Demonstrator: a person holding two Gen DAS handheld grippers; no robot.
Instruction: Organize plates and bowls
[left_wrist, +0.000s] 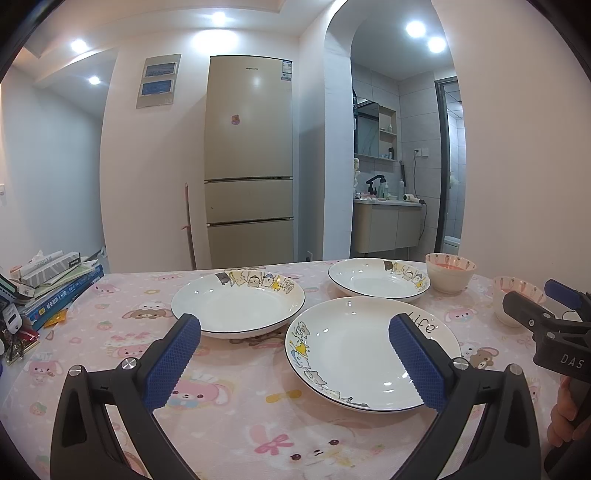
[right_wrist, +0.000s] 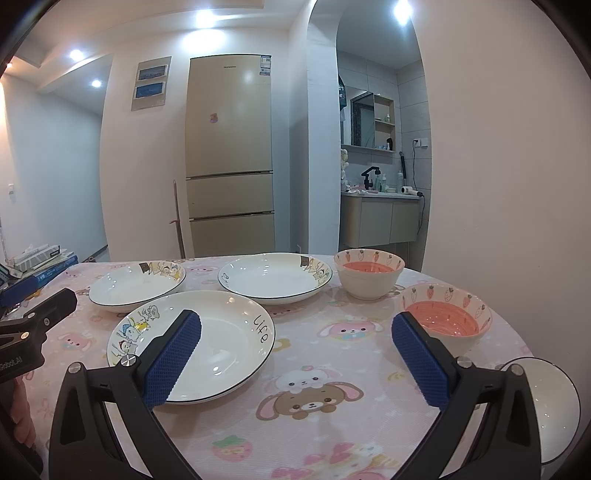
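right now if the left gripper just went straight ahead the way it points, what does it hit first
Probably the nearest plate, the one lettered "life": it lies just ahead between the open fingers of the left gripper. Height above it is unclear, so it might pass over.

The nearest plate (right_wrist: 192, 345) bears the handwritten word "life" on its rim. The right gripper (left_wrist: 554, 325) body shows the white letters "DAS", and the left gripper (right_wrist: 33, 328) body reads "Robot.AI". The fridge (right_wrist: 229, 155) badge is too small to read.
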